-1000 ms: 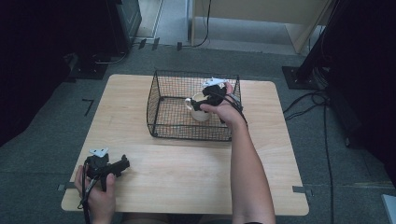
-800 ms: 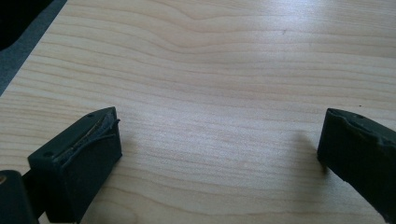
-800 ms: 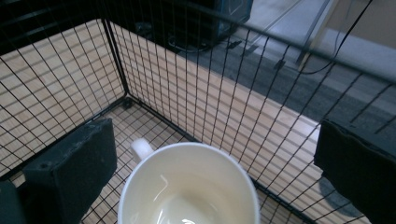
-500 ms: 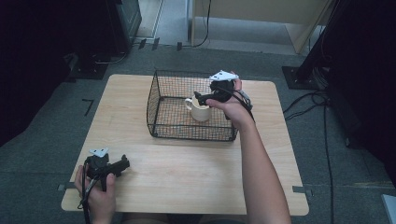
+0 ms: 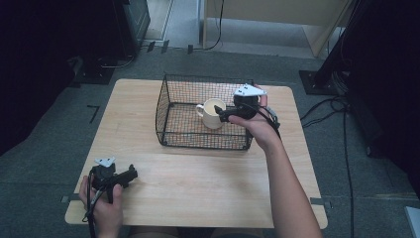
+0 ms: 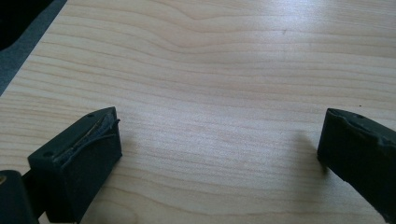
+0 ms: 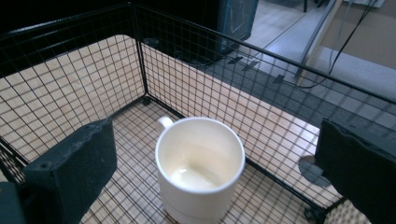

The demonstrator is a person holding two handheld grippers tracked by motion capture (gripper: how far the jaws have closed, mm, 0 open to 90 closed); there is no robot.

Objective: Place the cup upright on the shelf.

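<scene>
Mug (image 5: 214,113) stands upright in the wire basket (image 5: 168,116) toward its far right, released: the right gripper (image 5: 224,114), closer a second ago, has lifted back with jaws spread wide either side. Nearest, the left gripper (image 5: 130,174) rests idle, jaws apart, on the table (image 5: 198,183). Placement looks done.

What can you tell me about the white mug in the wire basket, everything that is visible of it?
The mug is cream-white, glossy like ceramic, a plain cylinder with one loop handle. It stands upright and empty on the floor of the black wire basket, toward its right side in the high view, its handle pointing left there. The right gripper hovers just beside it, jaws wide open on either side in the right gripper view; nothing grips it.
</scene>
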